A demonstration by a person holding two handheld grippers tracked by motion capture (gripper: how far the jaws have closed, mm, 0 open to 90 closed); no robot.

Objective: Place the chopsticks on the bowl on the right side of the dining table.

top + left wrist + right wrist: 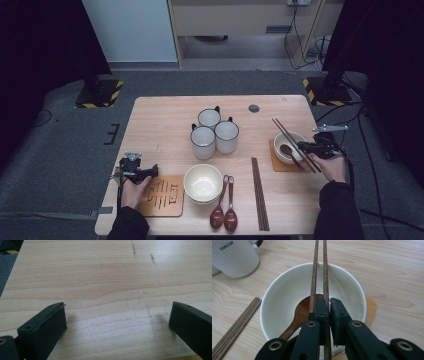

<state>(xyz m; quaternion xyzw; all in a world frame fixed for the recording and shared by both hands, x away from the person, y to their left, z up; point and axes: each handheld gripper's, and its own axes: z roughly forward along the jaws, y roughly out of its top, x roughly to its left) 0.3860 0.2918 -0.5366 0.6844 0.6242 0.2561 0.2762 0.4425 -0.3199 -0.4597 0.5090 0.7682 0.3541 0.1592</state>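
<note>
Your right gripper (329,315) pinches the 2 chopsticks (319,272), seemingly just 1 between its pads, their long axis running straight ahead across the bowl (287,290) and over the spoon (299,312), while your left gripper (117,322) rests spread, well apart.

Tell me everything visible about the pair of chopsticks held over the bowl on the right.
The chopsticks are two slim, dark brown sticks with a wood grain, lying side by side across the rim of the white bowl, above the brown spoon inside it. The right gripper is shut on one stick; the other lies just outside its jaws.
</note>
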